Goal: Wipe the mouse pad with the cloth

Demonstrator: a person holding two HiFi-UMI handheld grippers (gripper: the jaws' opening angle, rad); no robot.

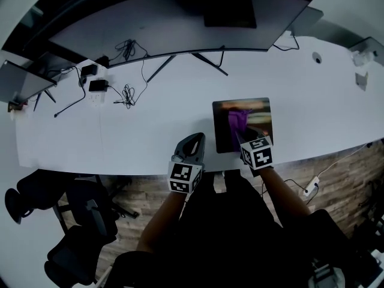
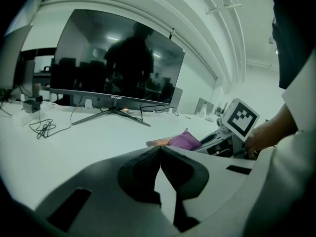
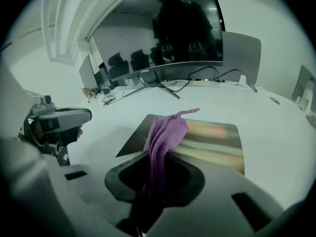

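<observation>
Head view: my right gripper (image 1: 241, 132) sits at the near edge of the pad (image 1: 263, 114). Its jaws are clamped on the purple cloth (image 1: 236, 120), which lies bunched on the pad's left half, at 12 o'clock from the jaws. The pad is close to the near edge of the white counter (image 1: 120, 131).

In the right gripper view the cloth runs up from between my jaws and forward onto the pad. A thin corner pokes out toward 1 o'clock. The pad is dark with blurred orange and green bands, and I can read no writing on it.

My left gripper (image 1: 195, 139) is at 9 o'clock from the right one, just beside the pad's near left corner. In the left gripper view its jaws meet at the tips with nothing between them. I cannot tell whether it touches the counter. Each gripper carries a cube of black-and-white square markers with no letters on them.

At 12 o'clock stands a wide curved monitor (image 1: 180, 23), its screen dark, on a splayed stand. Small white lettering sits mid-way along its lower bezel. It looks like "coocaa", though it is too small for me to be sure.

At 10 o'clock from my left gripper lie tangled cables (image 1: 126, 95) and a black adapter (image 1: 96, 86). Dark chairs (image 1: 78, 221) stand on the wood floor at 7 o'clock.
</observation>
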